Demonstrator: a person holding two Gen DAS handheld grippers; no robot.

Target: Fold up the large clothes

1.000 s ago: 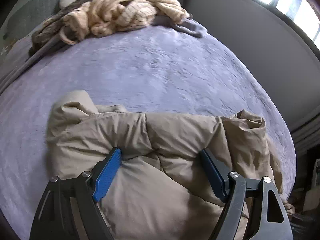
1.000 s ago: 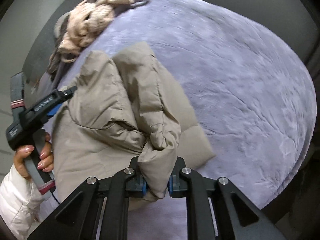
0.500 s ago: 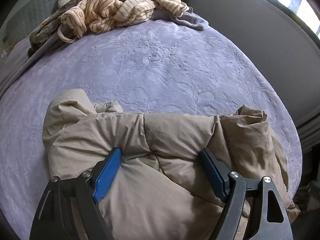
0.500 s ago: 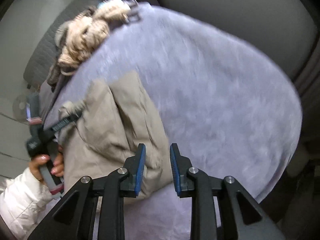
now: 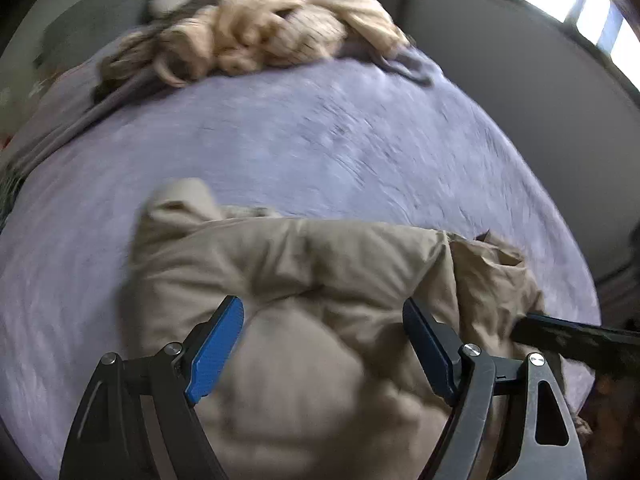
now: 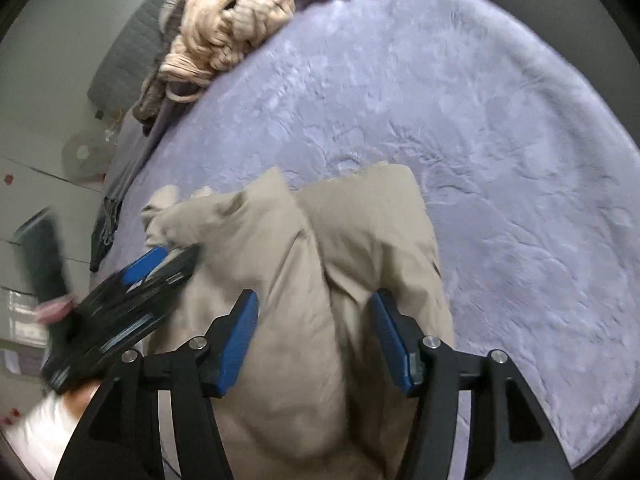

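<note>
A: What is different now from one second ago?

B: The right gripper [image 6: 314, 338] was closed on a fold of the coat [image 6: 304, 280] one second ago. Half a second ago it had let go and was lifted, with only a narrow gap between the fingers. Now the fingers stand wide apart, one on each side of the coat's middle ridge, and they hold nothing.

A: And the left gripper [image 5: 322, 344]?

B: It is wide open in all three moments, and it holds nothing. The padded cloth bulges between its blue pads [image 5: 216, 350], but they do not pinch it. The left view is blurred now, so I judge this gripper is moving.

A: Where is the coat?

B: It lies bunched on the bed [image 6: 480, 160], in the lower middle of both views. In the right view the left gripper [image 6: 132, 304] is a dark blur at the lower left, at the coat's edge. In the left view the right gripper [image 5: 576, 340] shows as a dark bar at the right edge, beside the crumpled end of the coat.

A: What does this mean for the folding?

B: I think one fold is laid down and released, because the coat rests as a thick bundle with no gripper carrying it. Both grippers seem ready to press it flat or to take a new hold. The cloth is puffy, so it may spring open again.

A: Anything else on the bed?

B: A pile [image 5: 272, 36] of other clothes at the top of both views, well apart from the coat.
</note>
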